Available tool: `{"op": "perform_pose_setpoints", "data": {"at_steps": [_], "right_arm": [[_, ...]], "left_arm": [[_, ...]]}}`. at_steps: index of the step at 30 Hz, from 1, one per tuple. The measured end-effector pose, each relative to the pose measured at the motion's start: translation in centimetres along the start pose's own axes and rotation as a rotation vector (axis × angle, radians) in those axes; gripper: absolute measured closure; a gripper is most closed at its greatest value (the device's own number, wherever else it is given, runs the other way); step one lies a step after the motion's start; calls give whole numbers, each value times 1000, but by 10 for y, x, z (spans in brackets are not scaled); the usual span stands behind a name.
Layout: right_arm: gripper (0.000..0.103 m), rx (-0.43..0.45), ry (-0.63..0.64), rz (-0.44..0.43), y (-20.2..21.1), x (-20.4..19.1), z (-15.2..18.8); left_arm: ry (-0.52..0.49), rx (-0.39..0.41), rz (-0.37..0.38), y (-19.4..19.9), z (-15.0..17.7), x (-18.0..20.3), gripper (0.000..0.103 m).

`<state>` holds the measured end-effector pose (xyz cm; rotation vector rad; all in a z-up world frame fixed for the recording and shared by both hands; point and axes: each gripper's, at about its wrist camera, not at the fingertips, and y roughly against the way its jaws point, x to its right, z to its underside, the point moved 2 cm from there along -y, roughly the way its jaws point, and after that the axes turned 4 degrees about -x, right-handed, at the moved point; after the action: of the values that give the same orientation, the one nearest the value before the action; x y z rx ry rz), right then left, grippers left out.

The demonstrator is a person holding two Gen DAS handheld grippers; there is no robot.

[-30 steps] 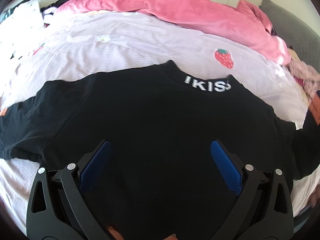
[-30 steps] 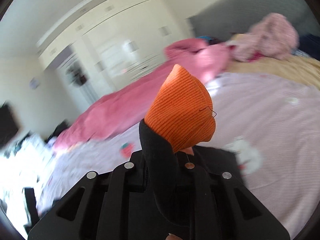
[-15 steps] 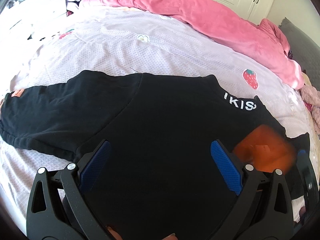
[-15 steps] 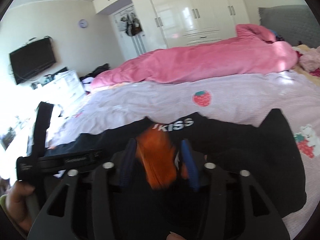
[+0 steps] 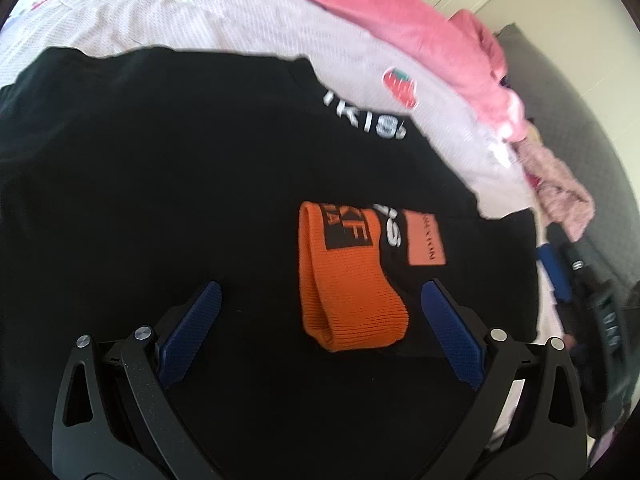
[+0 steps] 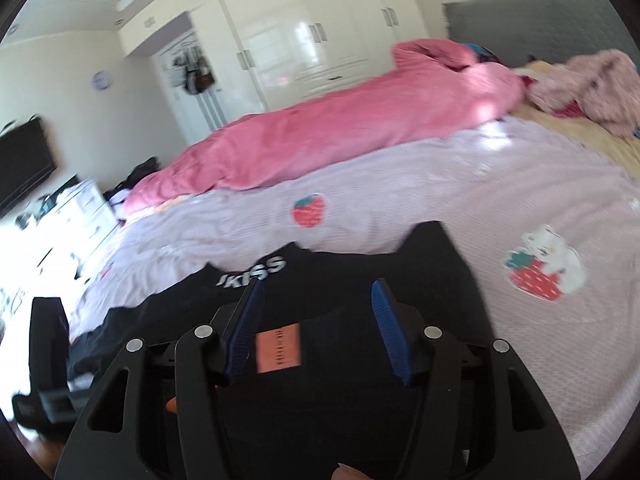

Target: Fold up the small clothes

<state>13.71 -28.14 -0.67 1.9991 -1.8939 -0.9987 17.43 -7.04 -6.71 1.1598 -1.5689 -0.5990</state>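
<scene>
Left gripper [image 5: 320,308]: black frame, two ribbed blue fingers [image 5: 192,332] set wide apart, holding nothing, hovering over the shirt.
Shirt [image 5: 160,200]: one, black, soft knit, spread flat on the bed; white letters at the collar [image 5: 362,118].
Cuff [image 5: 346,280]: one, orange ribbed knit, a folded sleeve end lying on the shirt between the left fingers, nearer the right one.
Patch [image 5: 426,238]: one, salmon rectangle, just beside the cuff.
Right gripper [image 6: 316,328]: same build, fingers [image 6: 390,336] apart, empty, above the patch [image 6: 278,346].
Bed [image 6: 420,184]: pale lilac textured sheet with strawberry prints [image 6: 308,210].
Duvet [image 6: 320,136]: one, pink, plush, heaped along the far side.
</scene>
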Motion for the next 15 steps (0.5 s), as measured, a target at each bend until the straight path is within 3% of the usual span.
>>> {"op": "perform_pose_setpoints", "data": {"at_steps": [3,4,5,6,7,8,11,15], "right_arm": [[48,5,-5,43,-1,8,0],[48,6,-6,56,-2,9,1],[48,6,-11,60,-2,11,0],[48,4,-22,64,-3,14,0],[48,4,-31,72,-4,16,0],[48,6,-39,80,-4,19,-1],[48,13,-64,100,-3,27,-3],[48,18,-119,117,-1,42,-5]], "left_arm": [[11,41,-18,-7,-2,12,10],[4,50,-23,-9,-4,15,15],[-19,64,-35,-12,-5,20,37],[-31,74,-61,-12,-5,22,45],[-40,91,-83,-12,-6,24,69],[-41,88,-34,-13,-6,24,91],[-46,78,21,-10,-11,23,93],[-80,148,50,16,-18,28,95]]}}
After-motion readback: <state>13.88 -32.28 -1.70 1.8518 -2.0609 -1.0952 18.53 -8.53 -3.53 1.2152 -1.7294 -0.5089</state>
